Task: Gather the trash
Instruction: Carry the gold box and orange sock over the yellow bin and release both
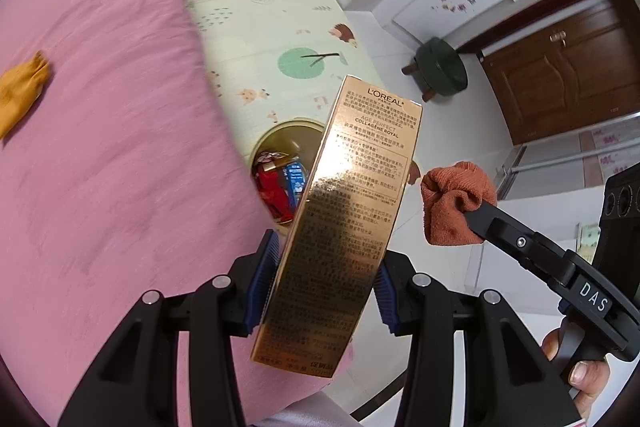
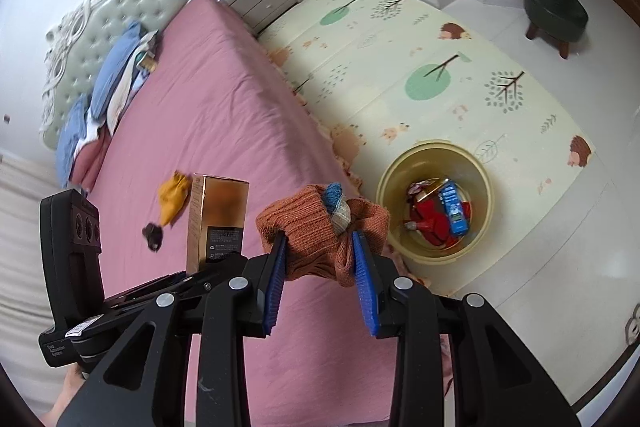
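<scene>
We have the gold box [image 1: 340, 227] clamped across its narrow sides in the left gripper [image 1: 326, 287], standing tall at the centre of the left view; it looks like light, stiff cardboard with a glossy skin, so we judge it could slip or dent under hard squeezing, and a hold low on its flat faces suits it. The right gripper [image 2: 320, 275] is closed on a soft, bunched orange sock [image 2: 316, 231], which should give and sag. The yellow bin [image 2: 436, 201] sits on the play mat at right of the right view, already holding wrappers.
</scene>
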Motion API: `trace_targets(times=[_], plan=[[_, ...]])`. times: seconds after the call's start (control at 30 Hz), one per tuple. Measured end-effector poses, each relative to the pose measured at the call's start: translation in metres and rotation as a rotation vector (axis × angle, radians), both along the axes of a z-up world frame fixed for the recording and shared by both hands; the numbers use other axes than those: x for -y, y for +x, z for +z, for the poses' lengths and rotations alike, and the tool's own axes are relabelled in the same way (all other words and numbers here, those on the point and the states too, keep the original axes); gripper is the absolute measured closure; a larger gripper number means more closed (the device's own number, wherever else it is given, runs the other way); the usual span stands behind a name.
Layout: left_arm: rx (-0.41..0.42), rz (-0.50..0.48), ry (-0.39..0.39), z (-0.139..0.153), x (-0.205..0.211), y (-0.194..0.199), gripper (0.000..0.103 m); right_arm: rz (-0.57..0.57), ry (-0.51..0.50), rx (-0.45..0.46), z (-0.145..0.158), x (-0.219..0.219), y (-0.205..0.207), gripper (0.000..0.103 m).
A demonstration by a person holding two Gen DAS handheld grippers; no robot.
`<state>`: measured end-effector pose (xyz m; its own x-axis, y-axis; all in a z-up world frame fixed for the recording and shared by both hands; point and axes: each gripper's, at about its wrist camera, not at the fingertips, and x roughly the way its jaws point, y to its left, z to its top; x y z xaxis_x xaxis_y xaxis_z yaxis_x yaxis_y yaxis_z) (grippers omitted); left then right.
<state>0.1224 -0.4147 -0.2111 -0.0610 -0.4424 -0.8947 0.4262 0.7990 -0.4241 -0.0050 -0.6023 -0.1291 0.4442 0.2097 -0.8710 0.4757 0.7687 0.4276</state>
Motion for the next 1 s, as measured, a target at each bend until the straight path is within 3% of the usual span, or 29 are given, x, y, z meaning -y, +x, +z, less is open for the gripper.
trace_targets(times=[0.57, 0.63, 0.67, 0.73, 0.8, 1.0], plan=[[-0.079, -0.072, 0.028, -0.048, 0.081, 0.034, 0.058, -0.125, 0.073, -0.026, -0.038, 0.079, 0.012, 0.071], [-0.093, -0.066, 0.021, -0.053, 0.089, 0.037, 0.052, -0.131, 0.065, -0.029, -0.040, 0.085, 0.013, 0.070], [-0.092, -0.067, 0.019, -0.054, 0.092, 0.038, 0.039, -0.137, 0.064, -0.028, -0.040, 0.089, 0.014, 0.068], [-0.073, -0.075, 0.025, -0.056, 0.102, 0.040, 0.025, -0.154, 0.073, -0.027, -0.042, 0.097, 0.013, 0.063], [-0.072, -0.082, 0.032, -0.058, 0.108, 0.041, 0.010, -0.175, 0.085, -0.032, -0.043, 0.106, 0.012, 0.048], [-0.070, -0.084, 0.065, -0.058, 0.108, 0.043, 0.006, -0.216, 0.082, -0.025, -0.038, 0.123, 0.008, 0.048]])
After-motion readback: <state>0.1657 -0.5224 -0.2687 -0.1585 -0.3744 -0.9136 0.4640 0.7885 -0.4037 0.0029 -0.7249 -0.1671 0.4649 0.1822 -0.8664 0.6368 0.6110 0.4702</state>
